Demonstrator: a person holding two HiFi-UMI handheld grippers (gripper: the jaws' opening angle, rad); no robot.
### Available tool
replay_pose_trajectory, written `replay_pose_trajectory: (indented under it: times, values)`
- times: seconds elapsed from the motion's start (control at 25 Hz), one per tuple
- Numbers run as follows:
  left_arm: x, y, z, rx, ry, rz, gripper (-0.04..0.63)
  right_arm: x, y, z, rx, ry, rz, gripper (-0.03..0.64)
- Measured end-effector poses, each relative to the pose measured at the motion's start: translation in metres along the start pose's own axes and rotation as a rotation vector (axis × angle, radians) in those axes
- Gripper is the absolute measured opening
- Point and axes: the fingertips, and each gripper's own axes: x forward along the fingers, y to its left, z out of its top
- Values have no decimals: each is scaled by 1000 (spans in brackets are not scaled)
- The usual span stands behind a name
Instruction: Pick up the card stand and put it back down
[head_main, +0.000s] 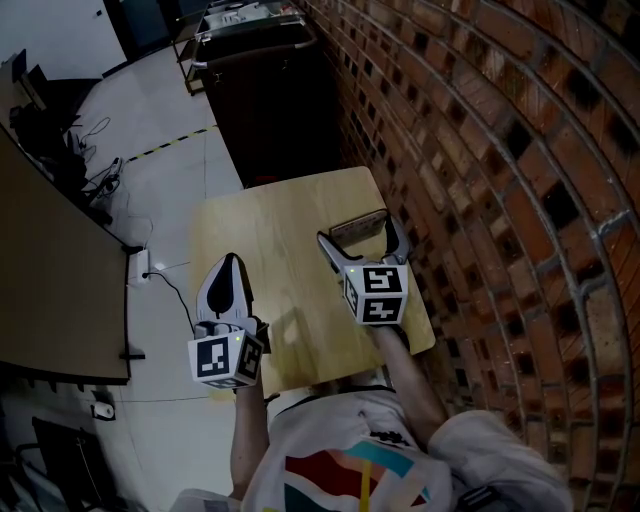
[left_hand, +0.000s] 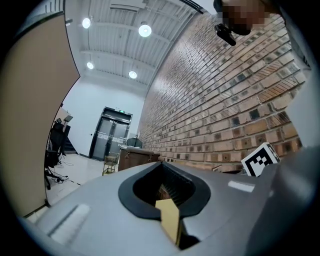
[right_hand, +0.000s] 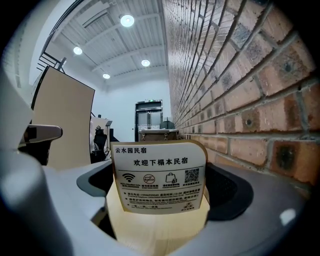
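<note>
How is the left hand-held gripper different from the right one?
The left hand-held gripper has its jaws together, nothing between them; the right hand-held gripper has its jaws apart, the card stand between them. The left one is by the left edge of the table; the right one is nearer the brick wall. Both carry a marker cube.

A brick wall (head_main: 480, 150) borders the pale floor (head_main: 150, 190) under round ceiling lights (left_hand: 144, 30).
</note>
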Motion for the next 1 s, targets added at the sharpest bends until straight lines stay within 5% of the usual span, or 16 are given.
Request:
replay_pose_trajectory:
  times: [1.0]
  values:
    - [-9, 4, 3, 10, -1, 35, 5, -8, 6, 6, 10, -12, 23, 555]
